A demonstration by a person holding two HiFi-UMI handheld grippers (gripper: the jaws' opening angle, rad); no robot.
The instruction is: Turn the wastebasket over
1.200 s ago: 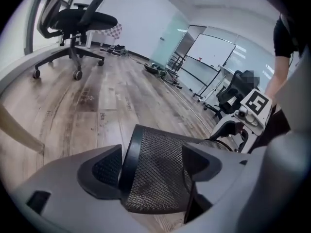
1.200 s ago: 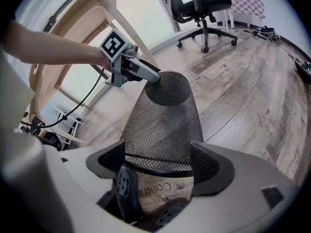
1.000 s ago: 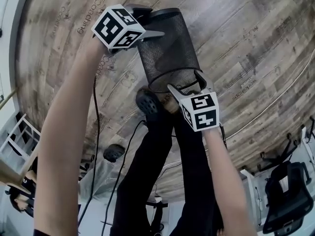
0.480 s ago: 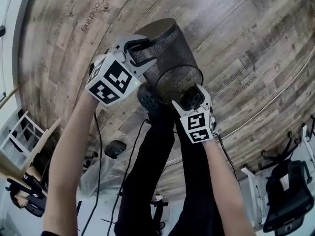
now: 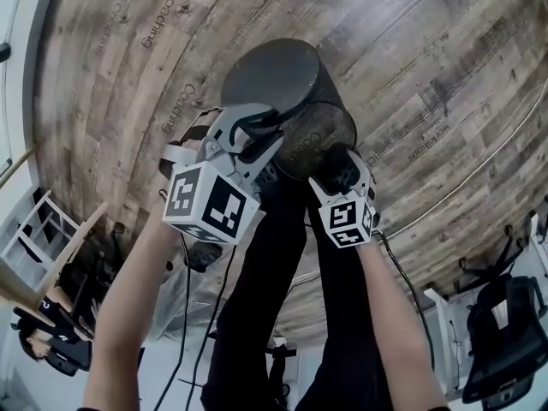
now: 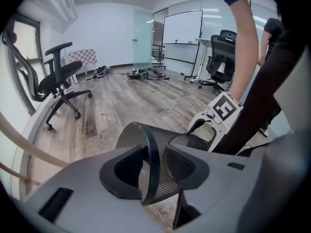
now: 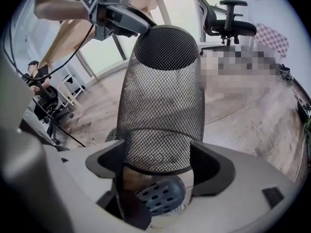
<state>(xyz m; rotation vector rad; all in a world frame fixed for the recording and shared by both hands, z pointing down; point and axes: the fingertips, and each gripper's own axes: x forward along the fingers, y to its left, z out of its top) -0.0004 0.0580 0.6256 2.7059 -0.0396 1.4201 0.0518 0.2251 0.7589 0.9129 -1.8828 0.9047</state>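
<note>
In the head view the right gripper (image 5: 339, 168) hides the near rim of the wastebasket (image 5: 274, 77), and the right edge cuts off an office chair (image 5: 505, 345).

The wastebasket (image 5: 325, 131) swings from showing its mesh side in the head view to standing nearly end-on, its solid base (image 5: 272, 74) now turned up at the camera. The left gripper (image 5: 257, 135) comes down the view from the basket's far end, rolling so that its marker cube (image 5: 210, 204) sits below the jaws. Those jaws, wide apart a second ago, are closing with the base's edge between them. The right gripper (image 5: 338, 168) shifts slightly right with the rim.
</note>
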